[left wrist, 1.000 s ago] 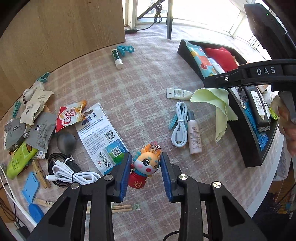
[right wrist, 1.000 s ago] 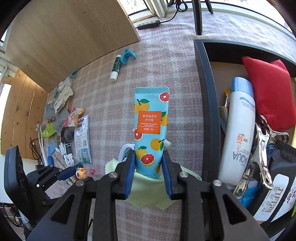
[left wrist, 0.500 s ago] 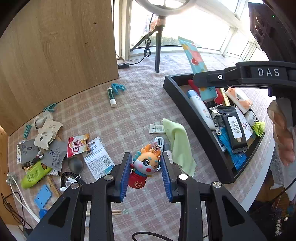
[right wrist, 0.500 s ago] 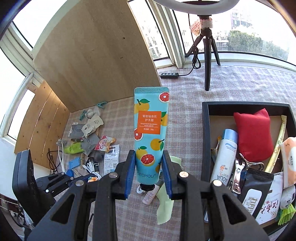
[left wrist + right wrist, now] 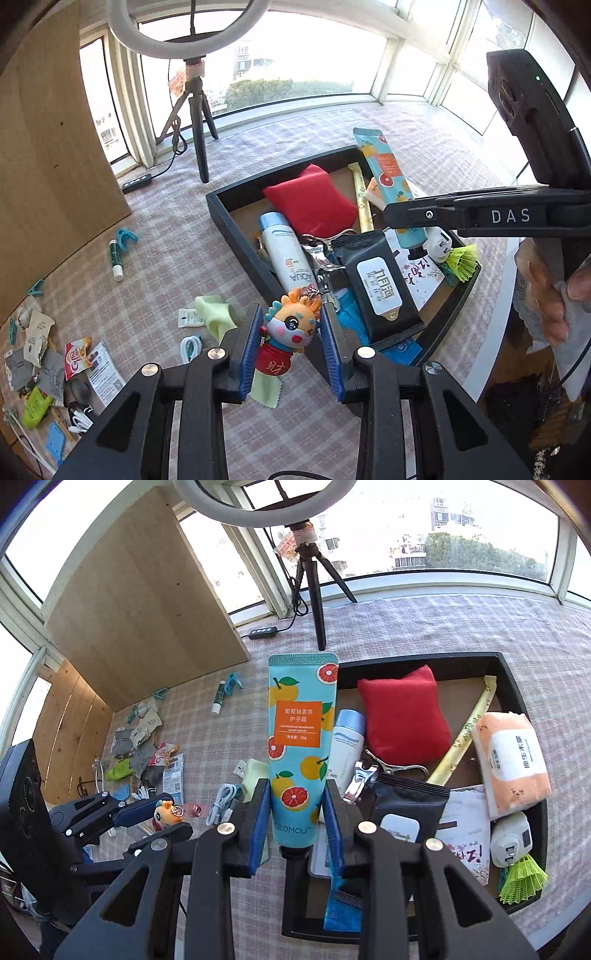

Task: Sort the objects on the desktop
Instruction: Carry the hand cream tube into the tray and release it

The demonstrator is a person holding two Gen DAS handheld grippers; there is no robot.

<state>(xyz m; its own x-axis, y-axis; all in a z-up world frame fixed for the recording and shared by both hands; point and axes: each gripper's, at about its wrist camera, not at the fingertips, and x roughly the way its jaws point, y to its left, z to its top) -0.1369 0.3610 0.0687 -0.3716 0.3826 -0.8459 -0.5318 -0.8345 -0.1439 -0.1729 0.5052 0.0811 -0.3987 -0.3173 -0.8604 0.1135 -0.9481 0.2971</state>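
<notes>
My left gripper [image 5: 290, 345] is shut on a small dragon doll keychain [image 5: 288, 334] and holds it in the air near the left rim of the black tray [image 5: 236, 236]. My right gripper [image 5: 297, 821] is shut on a blue hand cream tube [image 5: 301, 746] with orange fruit print, upright, above the tray's left edge [image 5: 341, 664]. The tube also shows in the left wrist view [image 5: 391, 184], over the tray. The doll shows in the right wrist view [image 5: 170, 812].
The tray holds a red pouch [image 5: 400, 716], a white sunscreen bottle [image 5: 284, 258], a black wipes pack [image 5: 376, 284], a tissue pack [image 5: 511, 757] and a green shuttlecock [image 5: 522, 880]. Packets, cables and clips [image 5: 55, 369] litter the checked cloth at left. A tripod [image 5: 197, 122] stands behind.
Both grippers rose well above the table and moved towards the tray, each still holding its object. The tray now lies below and in front of them.
</notes>
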